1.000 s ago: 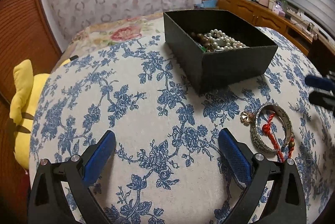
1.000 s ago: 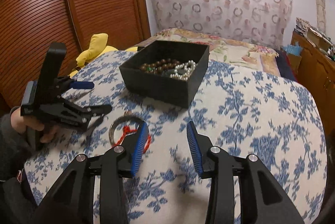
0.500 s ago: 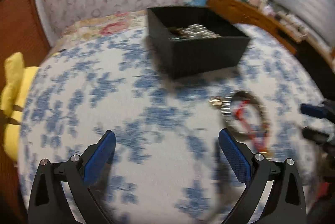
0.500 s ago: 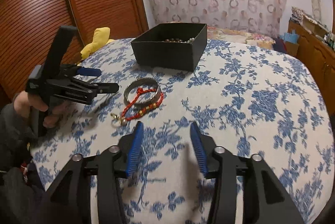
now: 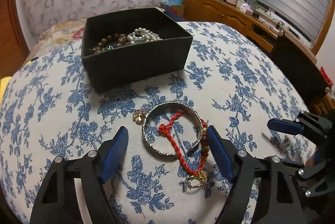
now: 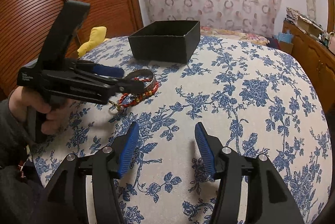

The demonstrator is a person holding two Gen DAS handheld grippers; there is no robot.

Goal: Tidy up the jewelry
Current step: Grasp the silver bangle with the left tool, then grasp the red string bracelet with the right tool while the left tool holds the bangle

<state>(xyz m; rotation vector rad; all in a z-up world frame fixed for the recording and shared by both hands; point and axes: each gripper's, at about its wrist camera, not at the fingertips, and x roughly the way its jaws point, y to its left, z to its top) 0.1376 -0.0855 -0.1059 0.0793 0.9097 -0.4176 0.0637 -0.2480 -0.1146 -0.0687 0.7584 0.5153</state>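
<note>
A silver bangle (image 5: pixel 170 127) lies on the blue floral tablecloth (image 5: pixel 52 119), with a red cord bracelet (image 5: pixel 178 144) across it, a gold ring (image 5: pixel 195 179) at the cord's near end and a small gold flower piece (image 5: pixel 138 116) to its left. My left gripper (image 5: pixel 167 140) is open, its fingers on either side of the bangle. A black box (image 5: pixel 134 63) behind holds pearl and brown bead strands. My right gripper (image 6: pixel 166 140) is open and empty, low over the cloth, right of the bangle (image 6: pixel 144 77).
A yellow plush toy (image 6: pixel 95 37) lies at the table's far left edge. A wooden sideboard (image 5: pixel 230 8) with clutter stands at the right, wooden slatted doors (image 6: pixel 62 4) at the left, a patterned curtain behind.
My left gripper has moved right and forward until its open fingers flank the bangle. My right gripper has pulled back and lowered, and has opened wider.
</note>
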